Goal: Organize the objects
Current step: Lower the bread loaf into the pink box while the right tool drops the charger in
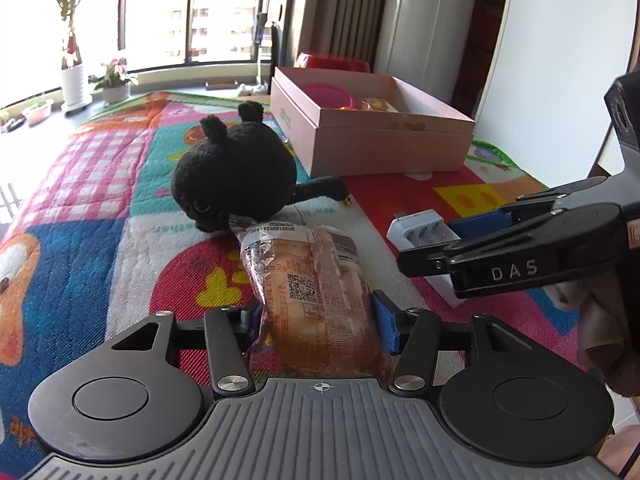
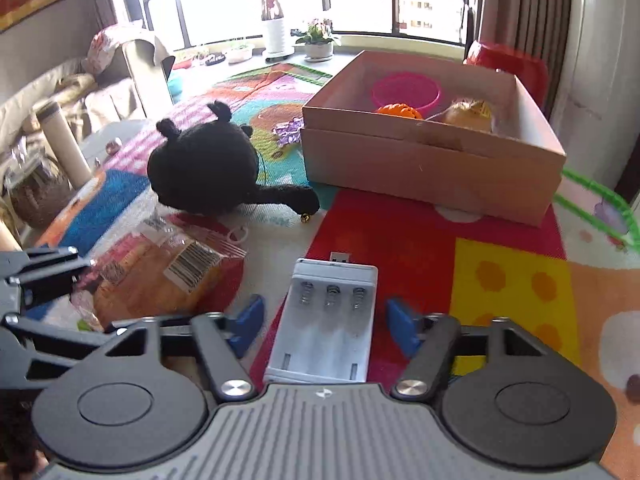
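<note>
On a colourful quilted mat (image 1: 80, 240) lies a bagged bread loaf (image 1: 308, 280), with my left gripper (image 1: 318, 320) open around its near end and the blue pads right at the bag's sides. The right wrist view shows a white battery charger (image 2: 332, 280) flat on the mat between the fingers of my right gripper (image 2: 324, 324), which is open with a gap on each side. From the left wrist view the right gripper (image 1: 432, 242) reaches in over the charger (image 1: 416, 228). A black plush toy (image 1: 236, 172) lies behind the bread. An open cardboard box (image 2: 420, 168) stands further back.
The box holds a pink bowl (image 2: 406, 90), an orange item (image 2: 398, 111) and a yellowish bag. A purple wrapper (image 2: 289, 130) lies left of the box. Potted plants (image 2: 318, 40) line the window sill. A sofa (image 2: 60, 92) borders the mat's left side.
</note>
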